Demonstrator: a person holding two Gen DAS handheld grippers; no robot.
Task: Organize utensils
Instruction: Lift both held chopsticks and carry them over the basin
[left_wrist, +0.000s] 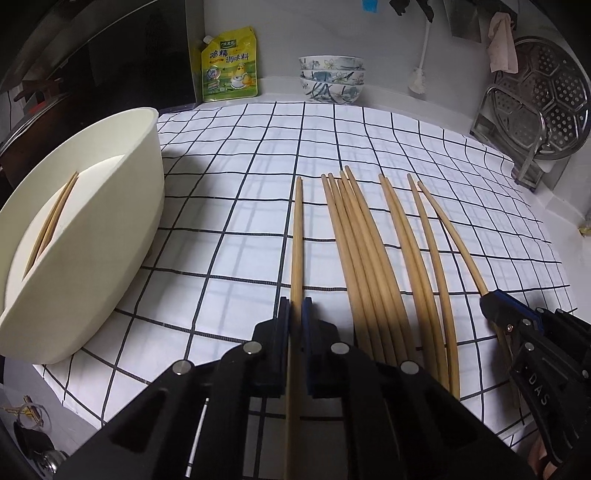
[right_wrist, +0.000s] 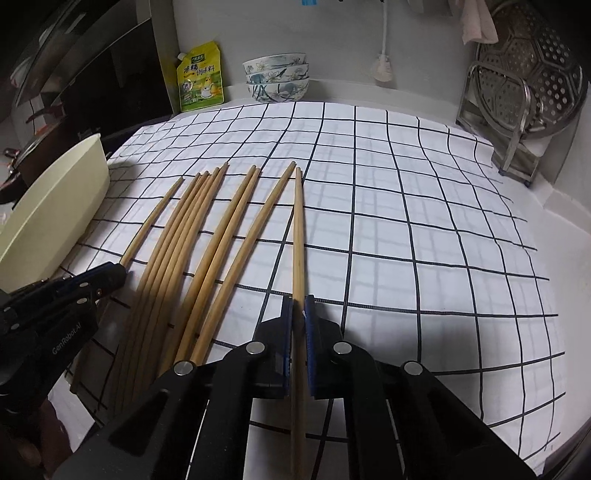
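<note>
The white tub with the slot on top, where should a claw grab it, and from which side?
Best guess: pinch the white tub by its thin top rim on the side facing the chopsticks, coming down from above. Its walls are smooth and far too wide to squeeze; only the rim looks thin enough. Both claws are busy now, each shut on a chopstick.

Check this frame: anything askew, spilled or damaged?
Nothing stands out. Loose chopsticks lie roughly parallel on the checked cloth, two more sit in the cream box, and each gripper, left and right, is shut on one chopstick.
</note>
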